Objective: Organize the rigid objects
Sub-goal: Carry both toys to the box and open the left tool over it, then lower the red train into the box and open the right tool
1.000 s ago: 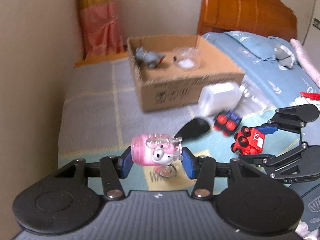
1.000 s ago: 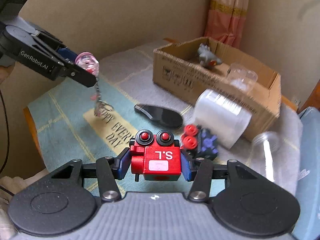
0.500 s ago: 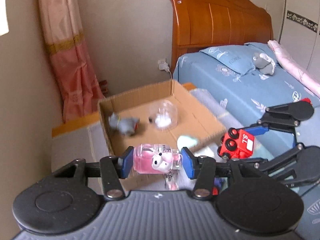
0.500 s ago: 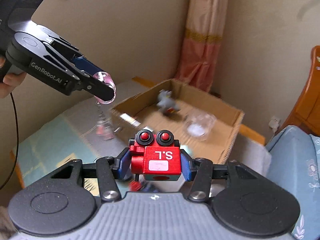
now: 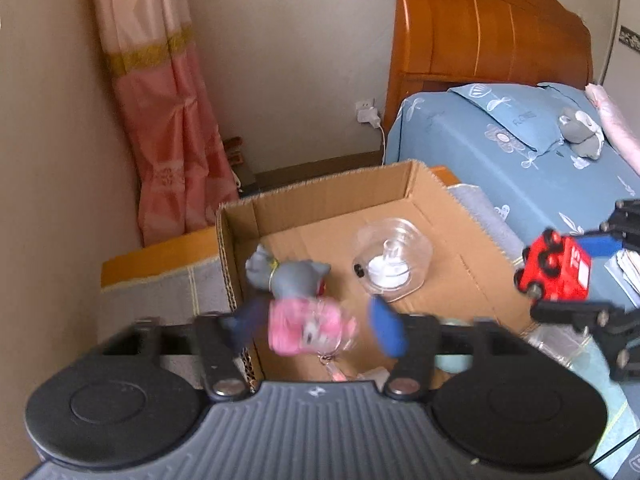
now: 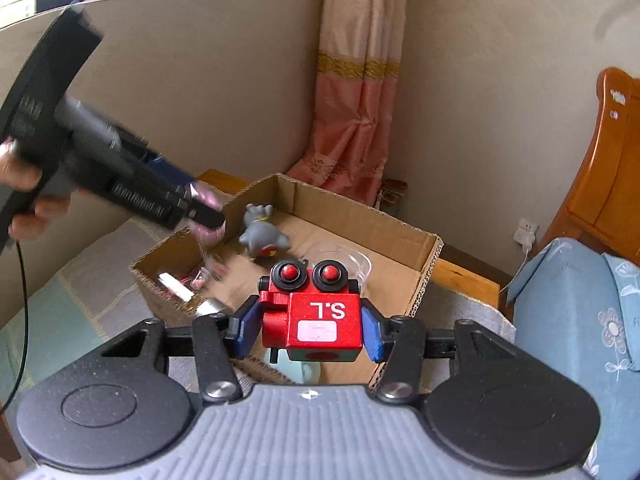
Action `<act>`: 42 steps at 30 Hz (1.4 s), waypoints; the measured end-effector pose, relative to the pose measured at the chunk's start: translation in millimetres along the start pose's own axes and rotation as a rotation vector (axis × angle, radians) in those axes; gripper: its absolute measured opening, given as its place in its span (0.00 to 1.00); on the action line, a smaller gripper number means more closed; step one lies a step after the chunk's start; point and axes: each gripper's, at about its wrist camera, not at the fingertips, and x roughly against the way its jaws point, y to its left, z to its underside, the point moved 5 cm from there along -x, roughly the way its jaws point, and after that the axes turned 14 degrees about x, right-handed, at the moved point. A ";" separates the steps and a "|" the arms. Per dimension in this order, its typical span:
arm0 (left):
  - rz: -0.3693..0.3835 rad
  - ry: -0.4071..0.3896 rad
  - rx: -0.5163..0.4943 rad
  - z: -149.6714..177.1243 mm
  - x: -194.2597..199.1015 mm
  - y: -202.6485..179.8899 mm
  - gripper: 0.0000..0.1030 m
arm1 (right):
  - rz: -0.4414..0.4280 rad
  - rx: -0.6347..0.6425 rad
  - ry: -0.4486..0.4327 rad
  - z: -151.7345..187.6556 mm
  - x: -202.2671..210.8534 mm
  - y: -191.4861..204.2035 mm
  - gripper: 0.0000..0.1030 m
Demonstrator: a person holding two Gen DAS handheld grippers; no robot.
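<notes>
Over the near left corner of the open cardboard box (image 5: 320, 196) my left gripper (image 5: 316, 325) has its jaws opening. A blurred pink keychain toy (image 5: 296, 326) sits loose between them, with a gap showing at the right pad. In the right wrist view that left gripper (image 6: 204, 210) hangs above the box (image 6: 360, 220), held by a person's hand (image 6: 24, 216). My right gripper (image 6: 312, 328) is shut on a red toy engine (image 6: 316, 320) marked "S.L", just before the box's near wall. The left wrist view shows the red engine (image 5: 556, 272) at the right. A grey toy cat (image 5: 288, 276) and a clear plastic container (image 5: 394, 260) lie in the box.
A bed with blue bedding (image 5: 500, 152) and a wooden headboard (image 5: 480, 32) stands right of the box, with a grey plush (image 5: 580, 132) on the pillow. A pink curtain (image 5: 168, 120) hangs in the corner behind. The box rests on a checked cloth (image 6: 88, 280).
Both grippers have travelled from the cloth to the box. The left jaws, shut on the pink toy before, have spread apart. The right gripper still clamps the red engine.
</notes>
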 end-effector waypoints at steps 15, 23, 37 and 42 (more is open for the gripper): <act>0.052 -0.046 -0.019 55.0 41.1 -8.2 0.95 | 0.037 -0.117 0.049 -12.4 -53.2 -49.0 0.54; 0.068 -0.067 0.019 82.9 60.2 -6.0 0.95 | 0.065 -0.171 0.109 -13.3 -95.9 -73.2 0.56; 0.043 -0.076 0.060 101.4 68.1 -4.4 0.95 | 0.078 -0.107 0.085 -2.3 -57.1 -35.5 1.00; 0.025 -0.089 0.058 106.0 74.8 -6.5 0.95 | 0.057 -0.120 0.077 1.1 -40.8 -17.0 1.00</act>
